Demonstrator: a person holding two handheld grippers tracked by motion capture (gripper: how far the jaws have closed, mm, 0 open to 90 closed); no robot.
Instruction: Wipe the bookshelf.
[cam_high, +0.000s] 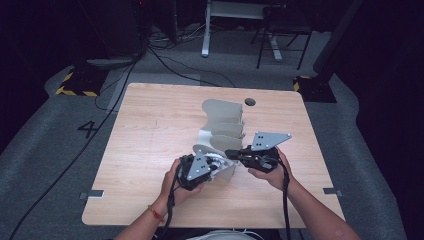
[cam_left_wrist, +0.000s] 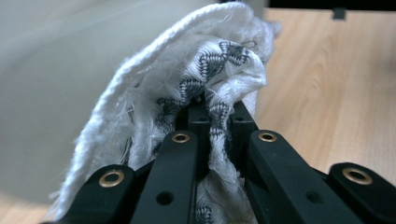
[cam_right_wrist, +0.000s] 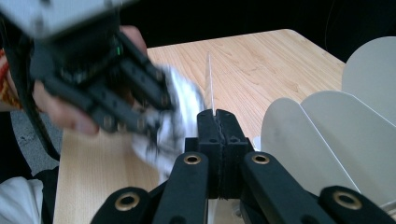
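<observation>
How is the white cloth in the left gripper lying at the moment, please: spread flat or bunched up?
Bunched up: the cloth is gathered in crumpled folds between the left gripper's shut jaws.

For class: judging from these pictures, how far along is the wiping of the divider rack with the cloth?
Done: the left gripper is shut on the white cloth, and the right gripper is shut on one thin panel of the rack. In hand: cloth beside that panel. Left: apparently the other panels; which are wiped cannot be told.
</observation>
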